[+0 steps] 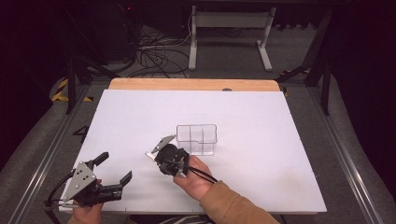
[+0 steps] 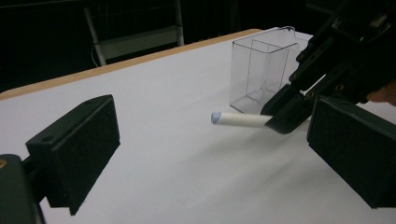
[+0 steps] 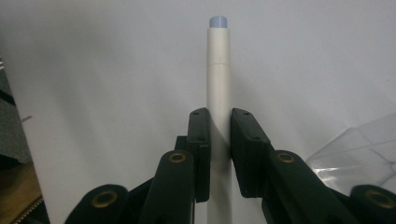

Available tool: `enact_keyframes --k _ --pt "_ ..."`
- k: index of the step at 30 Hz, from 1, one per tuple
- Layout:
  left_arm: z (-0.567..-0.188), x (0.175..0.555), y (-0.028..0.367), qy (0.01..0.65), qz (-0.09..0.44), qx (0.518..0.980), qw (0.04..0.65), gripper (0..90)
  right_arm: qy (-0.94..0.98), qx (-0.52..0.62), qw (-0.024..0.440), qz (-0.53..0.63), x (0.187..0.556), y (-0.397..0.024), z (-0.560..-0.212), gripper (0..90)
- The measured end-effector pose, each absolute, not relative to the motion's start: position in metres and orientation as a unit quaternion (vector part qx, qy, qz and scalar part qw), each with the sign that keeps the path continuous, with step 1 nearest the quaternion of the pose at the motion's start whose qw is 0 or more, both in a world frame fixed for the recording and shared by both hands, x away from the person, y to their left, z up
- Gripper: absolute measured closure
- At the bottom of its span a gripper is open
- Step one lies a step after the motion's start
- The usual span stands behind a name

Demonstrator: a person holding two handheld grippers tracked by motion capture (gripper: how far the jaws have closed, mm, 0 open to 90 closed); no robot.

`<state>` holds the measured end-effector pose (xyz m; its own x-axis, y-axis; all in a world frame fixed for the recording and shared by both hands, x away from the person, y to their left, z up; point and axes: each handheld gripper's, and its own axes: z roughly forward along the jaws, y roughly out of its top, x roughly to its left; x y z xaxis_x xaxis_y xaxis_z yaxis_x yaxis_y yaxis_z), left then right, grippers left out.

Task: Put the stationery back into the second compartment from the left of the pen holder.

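A white marker (image 3: 218,70) with a pale blue end cap is clamped between the pads of my right gripper (image 3: 218,121), well behind the cap. In the left gripper view the marker (image 2: 240,119) sticks out level from the right gripper (image 2: 285,119), just above the white table top. A clear plastic container (image 1: 197,138) with compartments stands right behind it, upright and empty. In the high view the right gripper (image 1: 164,161) hangs just left of and in front of the container. Near the table's front left corner, my left gripper (image 1: 114,168) is open with nothing between its pads (image 2: 84,144).
The white table top (image 1: 261,154) has a wooden strip (image 1: 194,84) along its far edge. Beyond it on the floor stand a white metal frame (image 1: 231,32) and loose cables (image 1: 154,56). The container's corner (image 3: 359,154) lies at the right gripper's right.
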<state>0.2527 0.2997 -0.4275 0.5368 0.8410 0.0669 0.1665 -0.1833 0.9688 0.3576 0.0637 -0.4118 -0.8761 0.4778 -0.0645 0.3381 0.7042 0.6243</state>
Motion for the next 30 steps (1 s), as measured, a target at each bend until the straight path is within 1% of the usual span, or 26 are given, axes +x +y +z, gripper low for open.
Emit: enact_keyframes --k 19,23,30 --pt "-0.428 0.253 0.299 0.36 0.32 0.699 0.529 3.3 0.873 0.186 0.145 0.426 0.348 0.026 -0.371 78.7" --pt "-0.428 0.253 0.299 0.36 0.32 0.698 0.529 3.3 0.859 0.171 0.174 0.451 0.344 0.019 -0.365 78.7" --pt "-0.428 0.253 0.299 0.36 0.319 0.7 0.528 3.3 0.835 0.148 0.198 0.493 0.341 0.008 -0.36 78.6"
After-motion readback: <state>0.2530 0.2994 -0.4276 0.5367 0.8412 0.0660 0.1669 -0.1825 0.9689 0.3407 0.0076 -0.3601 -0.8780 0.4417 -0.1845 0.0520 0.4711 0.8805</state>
